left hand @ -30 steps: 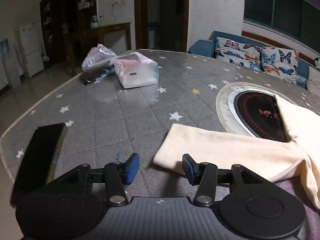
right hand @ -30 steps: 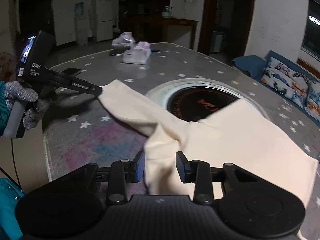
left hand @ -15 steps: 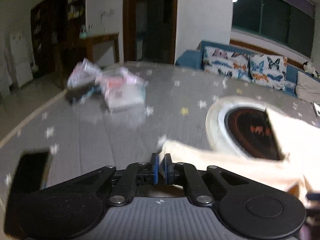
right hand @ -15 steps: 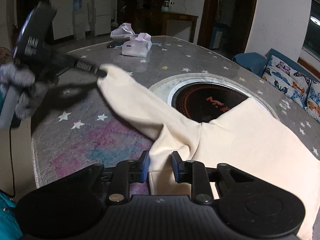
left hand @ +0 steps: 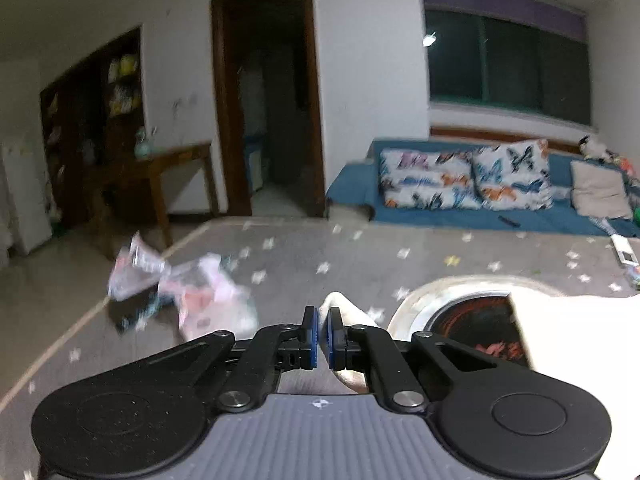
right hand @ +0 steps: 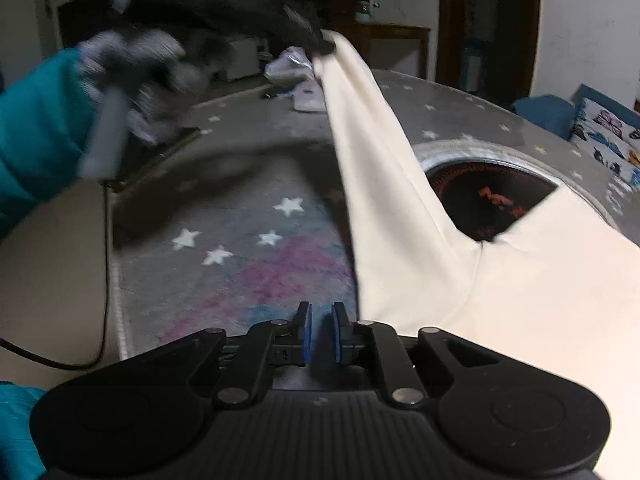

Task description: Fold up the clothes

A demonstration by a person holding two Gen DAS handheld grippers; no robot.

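A cream long-sleeved garment (right hand: 540, 280) lies on the grey star-patterned table cover (right hand: 248, 208). Its sleeve (right hand: 380, 140) rises steeply from the table to its tip. My left gripper (left hand: 323, 336) is shut on that sleeve tip (left hand: 344, 312), and in the right wrist view it shows as a blurred black shape (right hand: 316, 42) held high. My right gripper (right hand: 320, 332) hovers low by the sleeve's base, its jaws almost together. I see only table cover in the narrow gap. The cloth edge runs just outside the right finger.
A gloved hand (right hand: 140, 60) with a teal sleeve (right hand: 36, 120) holds the left tool. A round dark hob (right hand: 488, 196) sits in the table, partly under the garment. Plastic bags (left hand: 192, 292) lie far left. A phone (right hand: 160, 152) and a cable (right hand: 106, 280) are near the edge.
My left gripper shut on the sleeve tip and raised it off the table. My right gripper's jaws narrowed, and the cloth that lay between them now sits beside the right finger.
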